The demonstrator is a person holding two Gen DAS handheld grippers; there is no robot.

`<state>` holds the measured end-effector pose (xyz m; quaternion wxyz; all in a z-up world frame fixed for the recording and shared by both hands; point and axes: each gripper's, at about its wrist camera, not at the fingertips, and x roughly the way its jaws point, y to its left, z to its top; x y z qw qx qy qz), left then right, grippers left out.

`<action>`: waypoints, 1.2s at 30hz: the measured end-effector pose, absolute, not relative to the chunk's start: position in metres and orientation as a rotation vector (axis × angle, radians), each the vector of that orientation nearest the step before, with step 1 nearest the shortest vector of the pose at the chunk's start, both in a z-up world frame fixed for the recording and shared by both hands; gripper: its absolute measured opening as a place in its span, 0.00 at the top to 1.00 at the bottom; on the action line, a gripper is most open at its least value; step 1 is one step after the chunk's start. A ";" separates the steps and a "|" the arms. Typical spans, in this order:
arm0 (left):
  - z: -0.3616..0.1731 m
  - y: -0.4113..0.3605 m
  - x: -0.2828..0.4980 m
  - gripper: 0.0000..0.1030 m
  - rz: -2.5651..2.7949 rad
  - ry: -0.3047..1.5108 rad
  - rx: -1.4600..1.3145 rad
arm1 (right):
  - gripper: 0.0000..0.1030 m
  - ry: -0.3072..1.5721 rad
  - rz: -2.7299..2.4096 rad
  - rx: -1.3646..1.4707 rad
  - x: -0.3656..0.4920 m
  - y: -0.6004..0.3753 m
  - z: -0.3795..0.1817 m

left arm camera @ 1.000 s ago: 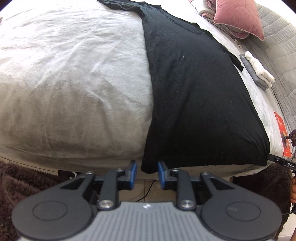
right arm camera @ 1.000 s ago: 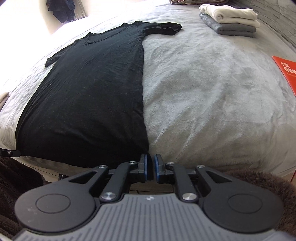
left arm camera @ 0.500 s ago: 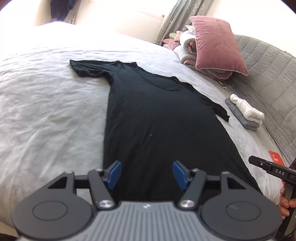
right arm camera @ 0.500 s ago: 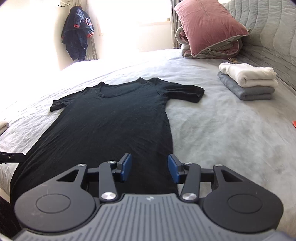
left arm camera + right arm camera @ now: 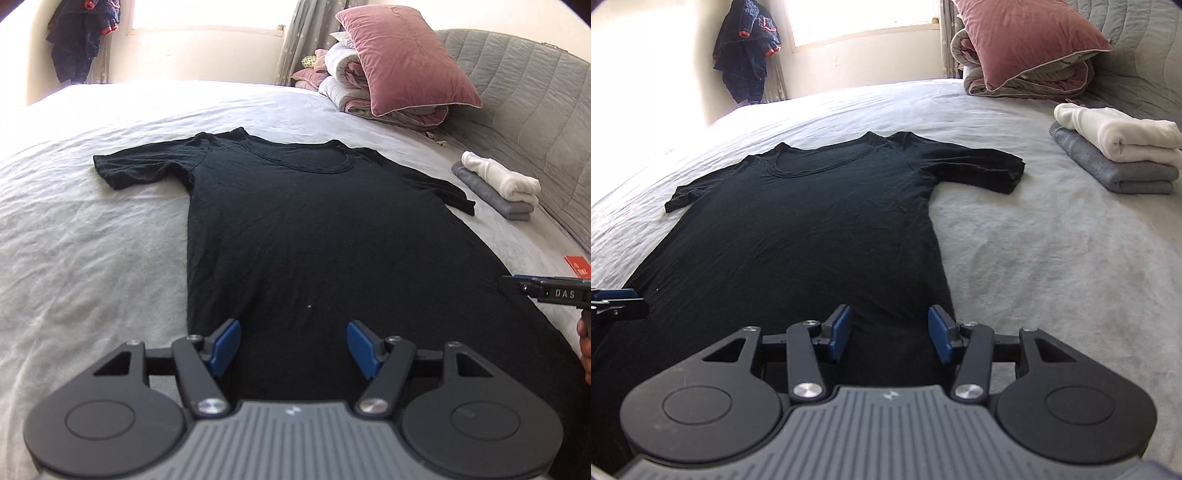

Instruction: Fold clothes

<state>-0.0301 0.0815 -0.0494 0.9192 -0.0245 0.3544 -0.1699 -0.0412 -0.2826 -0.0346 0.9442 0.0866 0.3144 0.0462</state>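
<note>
A black short-sleeved T-shirt (image 5: 314,236) lies flat and spread out on the grey bed, neck away from me; it also shows in the right wrist view (image 5: 798,236). My left gripper (image 5: 293,345) is open and empty above the shirt's hem near its left edge. My right gripper (image 5: 888,334) is open and empty above the hem near the shirt's right edge. The tip of the right gripper (image 5: 546,291) shows at the right of the left wrist view, and the tip of the left gripper (image 5: 617,304) at the left of the right wrist view.
A folded white garment on a folded grey one (image 5: 1119,155) sits on the bed to the right of the shirt. A pink pillow on rolled bedding (image 5: 402,62) lies at the head by the quilted grey headboard (image 5: 535,107). A red booklet (image 5: 580,266) lies far right. Dark clothes (image 5: 750,48) hang by the window.
Both grippers went from nearly shut at the bed's front edge to wide open, and rose and tilted up over the shirt's hem, bringing the whole shirt into view.
</note>
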 end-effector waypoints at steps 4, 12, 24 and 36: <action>-0.040 0.079 -0.003 0.36 -0.316 0.739 -0.063 | 0.50 0.645 0.039 0.218 -0.028 -0.306 -0.035; -0.034 0.030 0.060 0.36 -0.285 0.762 -0.079 | 0.50 0.681 -0.093 0.305 0.048 -0.360 -0.033; -0.034 -0.074 0.154 0.36 -0.375 0.731 0.002 | 0.50 0.726 -0.083 0.418 0.135 -0.426 -0.037; -0.056 -0.137 0.269 0.36 -0.424 0.631 0.007 | 0.50 0.652 0.108 0.413 0.156 -0.453 -0.058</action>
